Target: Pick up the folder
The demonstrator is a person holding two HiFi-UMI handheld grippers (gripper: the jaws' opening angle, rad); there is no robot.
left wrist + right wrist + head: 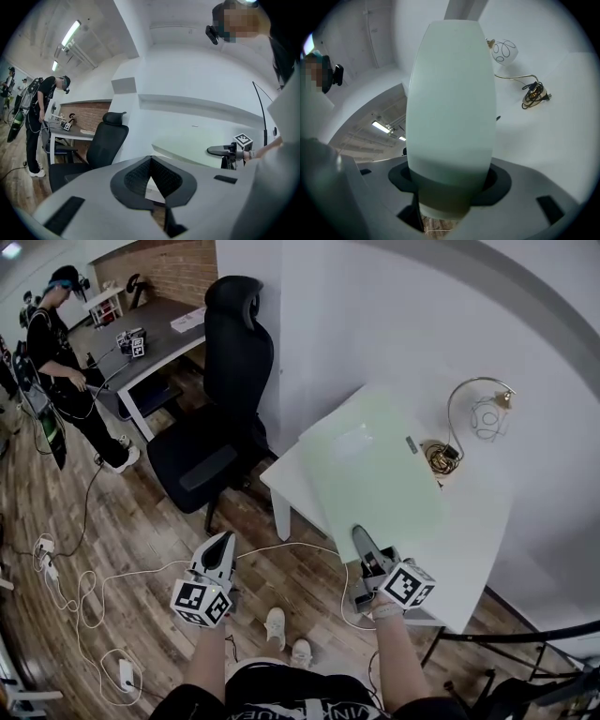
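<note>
Lift step in hand: right claw (360,538) clenched on near edge of pale green folder (375,460), which tilts above the white counter (480,521), left claw (221,542) closed and empty at near left; next move probably calls for raising it clear with a firm grip.

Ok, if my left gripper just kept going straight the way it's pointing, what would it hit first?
Probably the near corner of the white table, just beyond the left gripper. The black chair stands close to the left of that line, and depth is unclear.
</note>
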